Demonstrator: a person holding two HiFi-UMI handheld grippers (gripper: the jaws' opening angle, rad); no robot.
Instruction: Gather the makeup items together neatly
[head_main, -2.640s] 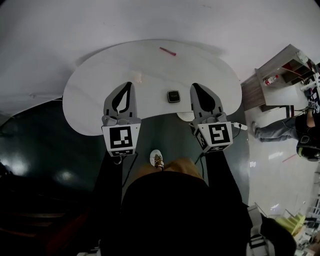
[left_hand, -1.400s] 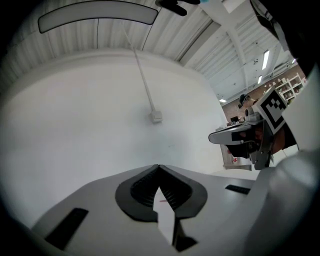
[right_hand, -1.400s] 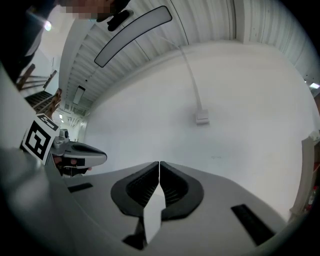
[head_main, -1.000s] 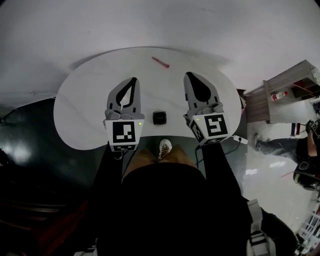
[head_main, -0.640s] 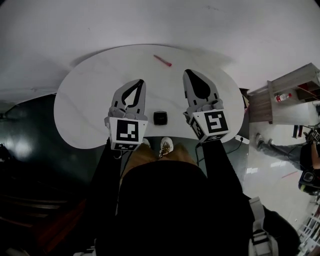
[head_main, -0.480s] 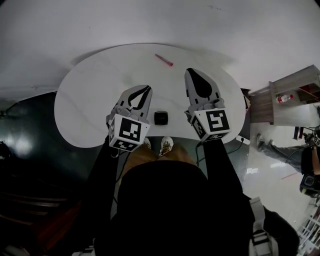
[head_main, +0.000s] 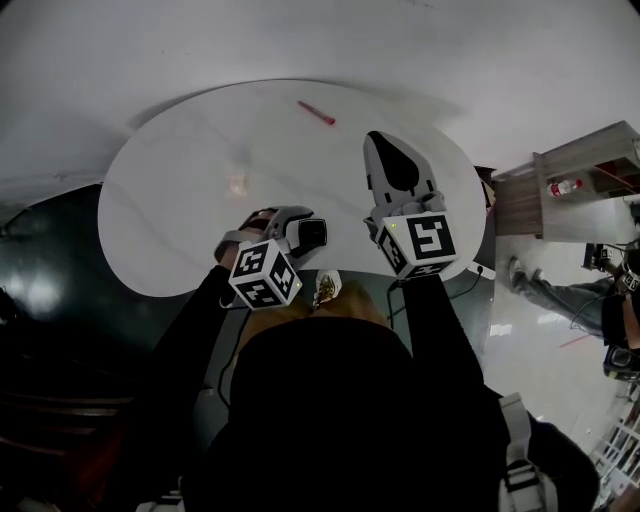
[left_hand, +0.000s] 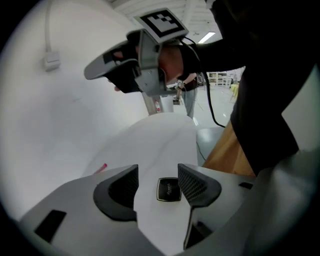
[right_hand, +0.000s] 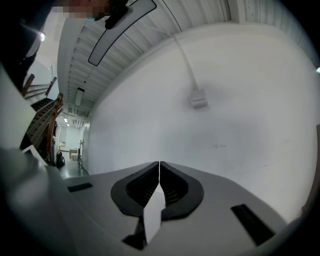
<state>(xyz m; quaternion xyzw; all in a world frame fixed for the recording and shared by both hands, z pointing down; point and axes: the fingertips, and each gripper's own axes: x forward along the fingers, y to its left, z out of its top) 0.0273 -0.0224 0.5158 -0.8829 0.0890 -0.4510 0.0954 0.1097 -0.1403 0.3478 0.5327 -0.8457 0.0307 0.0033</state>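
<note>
A small black square compact lies near the front edge of the white rounded table. My left gripper is tipped down over it. Its jaws have just been opening and now stand open, with the compact between the pads and no visible pressure on it. A red stick lies at the table's far side; it also shows in the left gripper view as the red stick. My right gripper hovers level over the table's right part, shut and empty. The right gripper faces the white wall.
A faint pinkish spot marks the table's left middle. A wooden shelf unit with a bottle stands to the right, and a person beyond it. A cable box hangs on the wall. My shoe shows below the table's edge.
The left gripper has dropped and swung right, tipping down over the compact, and its jaws went from shut to open. The right gripper stayed about where it was.
</note>
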